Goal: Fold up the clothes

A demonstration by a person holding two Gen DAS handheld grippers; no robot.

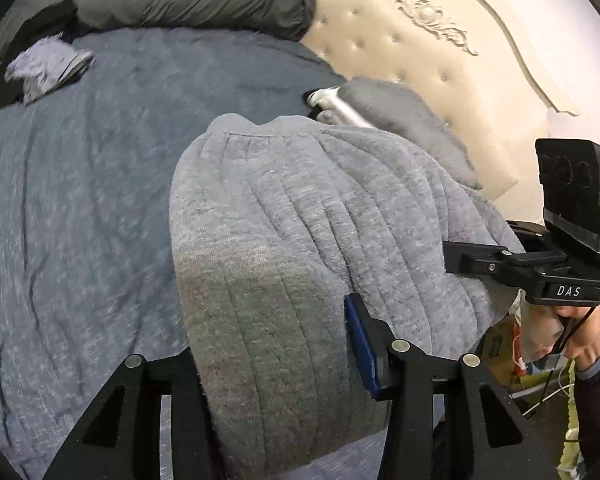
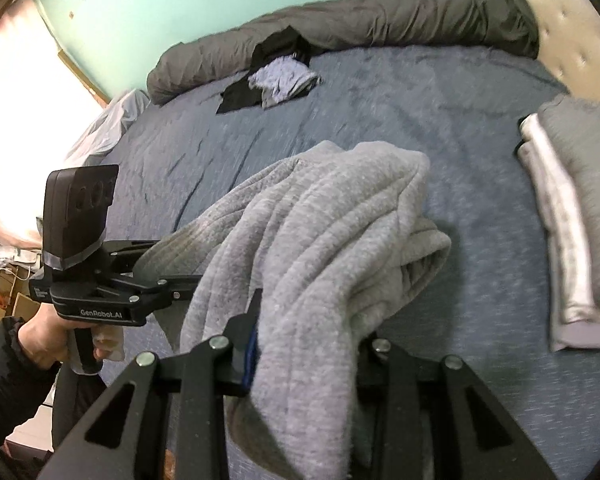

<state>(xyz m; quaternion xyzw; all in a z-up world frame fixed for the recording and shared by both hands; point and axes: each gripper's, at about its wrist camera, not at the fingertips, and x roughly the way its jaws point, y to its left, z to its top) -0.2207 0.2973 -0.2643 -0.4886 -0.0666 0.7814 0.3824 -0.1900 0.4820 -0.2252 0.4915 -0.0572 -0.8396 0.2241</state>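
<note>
Holding: grey ribbed fleece garment (image 1: 284,240), soft and nubby, draped in long folds above the blue-grey bedspread (image 1: 80,200).
Left gripper (image 1: 276,364): my fingers clamped on one edge.
Right gripper (image 2: 304,360): pinched on the other edge, cloth bunched over it.
Folded pile (image 2: 572,220): grey and silvery pieces, flat beside the tufted cream headboard (image 1: 440,60).
Far edge: rolled dark quilt (image 2: 340,28), crumpled pale cloth (image 2: 284,80).

Bed: I'm seeing a blue-grey cover (image 2: 380,92) lying over it.
Far edge: a dark duvet (image 2: 340,24) is lying rolled along it.
Near duvet: crumpled clothes (image 2: 280,80) are resting.
By headboard (image 1: 440,40): a folded pile (image 2: 572,216) is sitting.
</note>
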